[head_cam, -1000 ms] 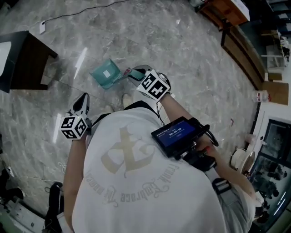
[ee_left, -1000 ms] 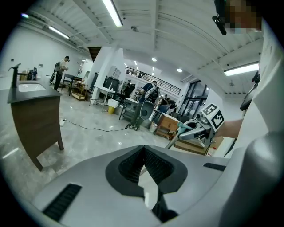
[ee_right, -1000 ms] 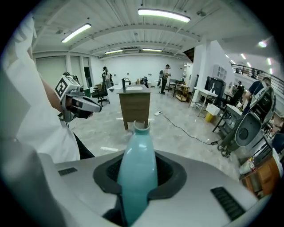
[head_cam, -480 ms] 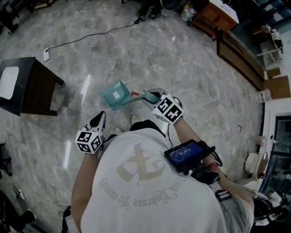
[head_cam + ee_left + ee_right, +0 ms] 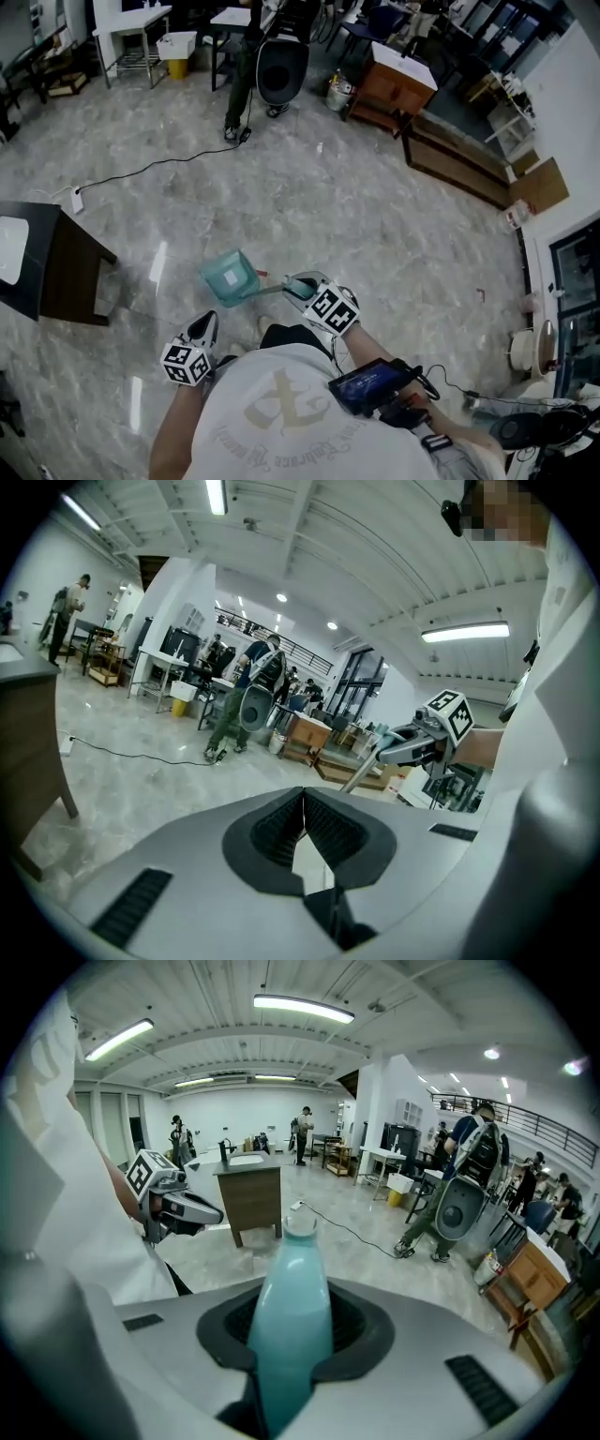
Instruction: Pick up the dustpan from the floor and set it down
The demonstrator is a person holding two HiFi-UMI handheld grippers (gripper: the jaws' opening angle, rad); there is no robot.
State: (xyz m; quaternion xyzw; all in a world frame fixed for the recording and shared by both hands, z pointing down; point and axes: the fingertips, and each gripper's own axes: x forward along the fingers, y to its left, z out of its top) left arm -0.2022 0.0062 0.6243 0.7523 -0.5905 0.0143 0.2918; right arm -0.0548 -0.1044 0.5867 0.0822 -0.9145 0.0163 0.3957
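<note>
Head view: right gripper (image 5: pixel 294 285) clamps teal dustpan (image 5: pixel 230 277) by its handle; left gripper (image 5: pixel 203 326) closed, empty.

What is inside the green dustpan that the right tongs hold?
Only a small pale patch shows inside the dustpan, perhaps a label; no dirt is visible. The right tongs grip its handle. The floor beneath it is covered.

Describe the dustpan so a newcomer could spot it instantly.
Start at the dark table on the left of the marble floor. Just right of it is the dustpan, the only teal thing nearby, its handle clamped in the jaws of the right gripper.
</note>
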